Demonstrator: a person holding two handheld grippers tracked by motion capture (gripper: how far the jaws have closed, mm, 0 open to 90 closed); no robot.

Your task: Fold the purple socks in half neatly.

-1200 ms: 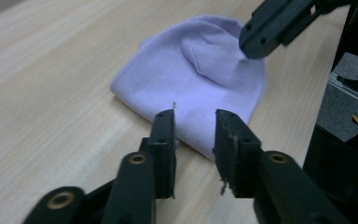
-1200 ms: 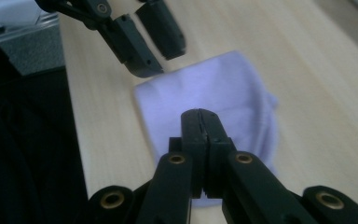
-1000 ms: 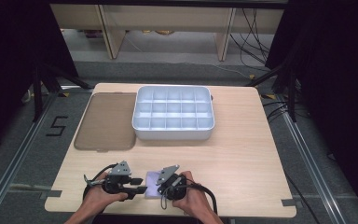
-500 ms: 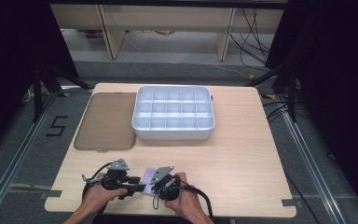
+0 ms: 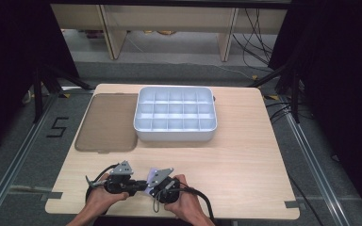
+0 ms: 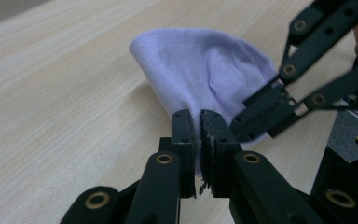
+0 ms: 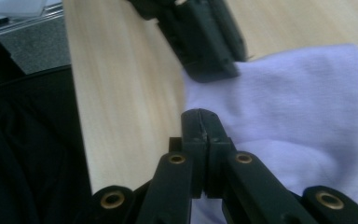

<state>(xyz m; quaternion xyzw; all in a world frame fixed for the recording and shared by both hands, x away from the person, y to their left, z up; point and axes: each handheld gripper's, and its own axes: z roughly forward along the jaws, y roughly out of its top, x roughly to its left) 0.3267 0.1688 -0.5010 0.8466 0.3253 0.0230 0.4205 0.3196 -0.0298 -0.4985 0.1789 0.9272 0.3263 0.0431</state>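
Note:
A lilac cloth (image 6: 205, 74) is pinched between both grippers near the table's front edge, and it rises from the wood in a curved fold. In the left gripper view my left gripper (image 6: 200, 126) is shut on the cloth's near edge. Just to its right, the right gripper (image 6: 261, 107) clamps the same edge. The right gripper view shows my right gripper (image 7: 200, 119) shut on the cloth (image 7: 303, 107), with the left gripper (image 7: 209, 70) biting it just beyond. From the high view the left gripper (image 5: 139, 185) and right gripper (image 5: 150, 188) nearly touch over the cloth (image 5: 146, 188).
A white compartment tray (image 5: 174, 136) stands at the middle back of the wooden table (image 5: 245, 165). A flat brown lid (image 5: 107, 122) lies to its left. Both hands are at the front edge, with cables trailing off it.
The right gripper has moved left, close up to the left gripper. The cloth that lay flat between them is now bunched up into a fold.

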